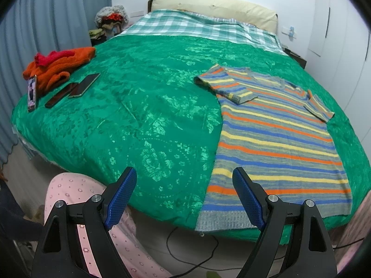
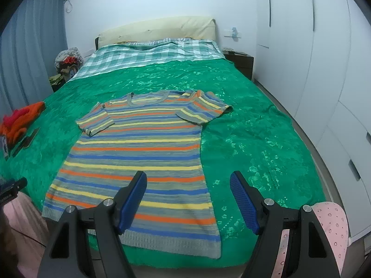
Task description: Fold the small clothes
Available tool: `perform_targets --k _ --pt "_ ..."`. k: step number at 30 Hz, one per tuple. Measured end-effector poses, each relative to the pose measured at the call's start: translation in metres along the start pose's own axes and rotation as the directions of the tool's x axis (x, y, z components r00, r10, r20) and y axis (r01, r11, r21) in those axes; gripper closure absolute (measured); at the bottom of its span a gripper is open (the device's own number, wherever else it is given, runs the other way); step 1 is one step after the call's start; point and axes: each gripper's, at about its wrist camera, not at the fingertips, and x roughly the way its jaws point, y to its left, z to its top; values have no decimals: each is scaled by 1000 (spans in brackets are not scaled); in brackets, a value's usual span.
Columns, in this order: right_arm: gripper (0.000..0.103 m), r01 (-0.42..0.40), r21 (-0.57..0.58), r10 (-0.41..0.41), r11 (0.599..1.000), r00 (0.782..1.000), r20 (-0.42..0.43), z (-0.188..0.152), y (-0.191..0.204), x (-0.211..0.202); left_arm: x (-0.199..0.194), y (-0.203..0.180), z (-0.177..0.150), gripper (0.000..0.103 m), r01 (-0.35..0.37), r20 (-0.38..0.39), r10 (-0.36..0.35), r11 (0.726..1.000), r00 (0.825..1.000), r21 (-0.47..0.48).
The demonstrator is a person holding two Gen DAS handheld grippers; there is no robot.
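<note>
A striped knit sweater point(image 1: 278, 143) in blue, orange, yellow and grey lies flat on the green bedspread point(image 1: 139, 115), hem at the bed's near edge, both short sleeves folded in over the chest. It also shows in the right wrist view point(image 2: 139, 157). My left gripper point(image 1: 184, 178) is open and empty, held above the bed's near edge, left of the sweater's hem. My right gripper point(image 2: 188, 183) is open and empty, over the hem's right corner. Neither touches the cloth.
An orange and red garment pile point(image 1: 58, 64) lies at the bed's left side, with two phones point(image 1: 83, 85) and a small card point(image 1: 32, 92) beside it. A checked blanket point(image 1: 185, 25) covers the head end. White wardrobes point(image 2: 313, 69) stand to the right. A cable point(image 1: 192, 250) lies on the floor.
</note>
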Motion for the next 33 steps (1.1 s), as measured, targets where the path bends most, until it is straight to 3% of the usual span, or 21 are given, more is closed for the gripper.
perform_targets --k 21,23,30,33 --pt "29 -1 10 1 1000 1000 -1 -2 1 -1 2 -8 -3 17 1 -6 -1 999 1000 35" --pt "29 1 20 -2 1000 1000 9 -3 0 -4 2 -7 -3 13 4 -10 -4 999 1000 37" --pt "29 2 52 -3 999 1000 3 -7 -6 -5 23 -16 -2 11 17 -118 -7 996 993 84" --pt "29 1 62 0 998 1000 -14 -6 -9 -2 16 -27 24 11 74 -61 -66 987 996 139"
